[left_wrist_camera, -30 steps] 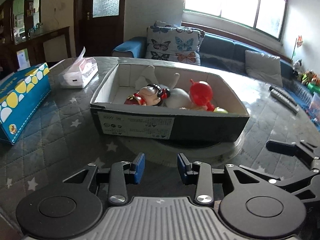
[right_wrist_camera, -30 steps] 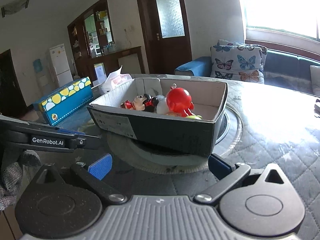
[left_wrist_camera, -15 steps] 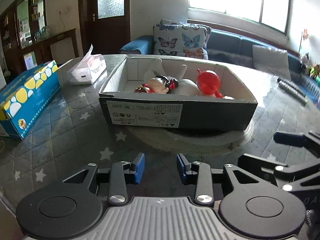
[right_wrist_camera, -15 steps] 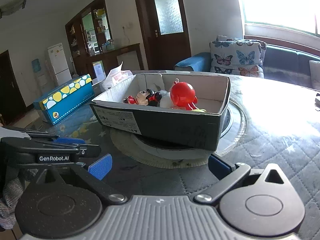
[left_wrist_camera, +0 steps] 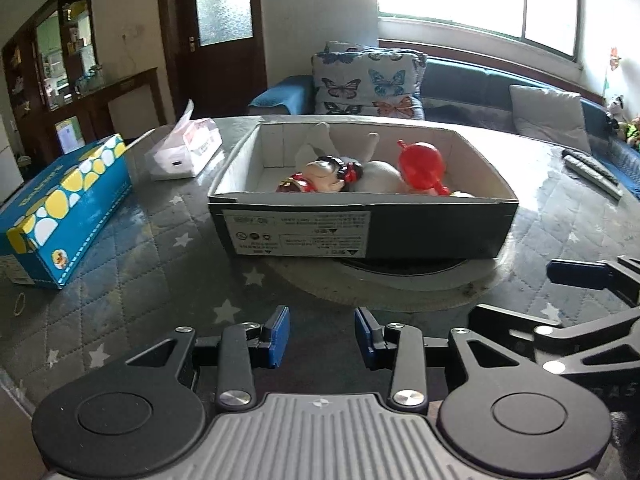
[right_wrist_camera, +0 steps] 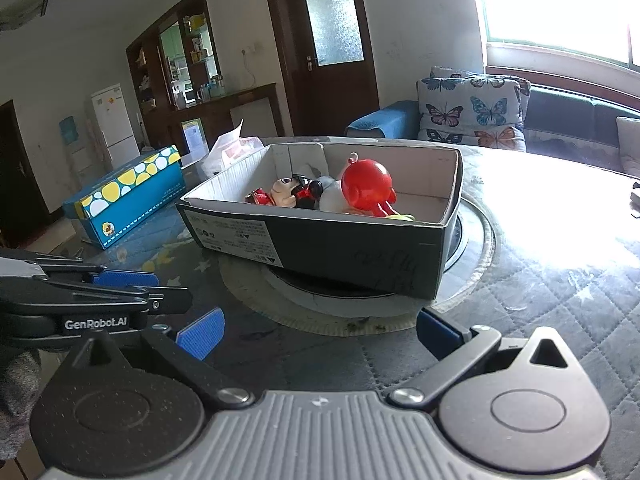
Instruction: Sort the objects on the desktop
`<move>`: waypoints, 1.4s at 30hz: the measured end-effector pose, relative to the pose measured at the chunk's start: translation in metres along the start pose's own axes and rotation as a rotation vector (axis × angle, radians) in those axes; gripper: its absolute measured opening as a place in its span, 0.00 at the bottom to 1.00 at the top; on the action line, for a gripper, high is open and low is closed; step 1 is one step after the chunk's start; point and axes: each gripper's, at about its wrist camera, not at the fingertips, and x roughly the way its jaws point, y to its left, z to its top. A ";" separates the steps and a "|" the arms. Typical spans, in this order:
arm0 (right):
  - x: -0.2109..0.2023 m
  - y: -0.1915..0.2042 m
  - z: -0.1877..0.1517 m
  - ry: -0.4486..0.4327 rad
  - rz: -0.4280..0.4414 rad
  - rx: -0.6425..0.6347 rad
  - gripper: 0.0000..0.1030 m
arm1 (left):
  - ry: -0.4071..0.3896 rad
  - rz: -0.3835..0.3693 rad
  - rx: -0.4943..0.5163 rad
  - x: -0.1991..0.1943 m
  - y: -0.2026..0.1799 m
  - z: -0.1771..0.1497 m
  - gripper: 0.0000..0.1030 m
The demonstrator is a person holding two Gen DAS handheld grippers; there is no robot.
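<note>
Quilted star-print cloth covers the round table (left_wrist_camera: 120, 280), where one dark cardboard box (left_wrist_camera: 420, 232) sits on a turntable. Inside it lie three toys that can be told apart: one red round figure (right_wrist_camera: 366, 186), one mouse doll (left_wrist_camera: 320, 174) and one white plush (left_wrist_camera: 378, 174). Two tissue boxes stand left of it, one blue (left_wrist_camera: 60, 208), one white (left_wrist_camera: 188, 152). Left gripper (left_wrist_camera: 321, 338) has a narrow empty gap; right gripper (right_wrist_camera: 318, 330) is spread wide, empty.

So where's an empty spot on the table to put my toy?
Bare cloth lies between the blue box and the shoebox, and in front of the shoebox, just ahead of the left gripper. The sunny stretch right of the shoebox looks free too. Inside the shoebox it's crowded with toys, except its left end.
</note>
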 end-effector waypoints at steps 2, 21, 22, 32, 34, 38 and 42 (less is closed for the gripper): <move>0.001 0.000 0.000 0.002 -0.003 0.001 1.00 | 0.004 0.006 0.001 0.001 0.000 0.000 0.38; 0.014 0.005 0.005 0.036 -0.001 0.020 1.00 | 0.004 0.054 -0.018 0.010 0.008 0.002 0.37; 0.015 0.005 0.006 0.036 -0.003 0.020 1.00 | 0.004 0.055 -0.019 0.010 0.008 0.002 0.37; 0.020 0.006 0.009 0.050 -0.019 0.024 1.00 | 0.023 0.050 -0.029 0.015 0.008 0.005 0.38; 0.021 0.006 0.010 0.051 -0.019 0.024 1.00 | 0.028 0.050 -0.027 0.017 0.008 0.006 0.37; 0.024 0.006 0.011 0.055 -0.018 0.025 1.00 | 0.036 0.046 -0.029 0.021 0.009 0.007 0.37; 0.027 0.005 0.012 0.059 -0.017 0.029 1.00 | 0.047 0.044 -0.031 0.024 0.009 0.008 0.38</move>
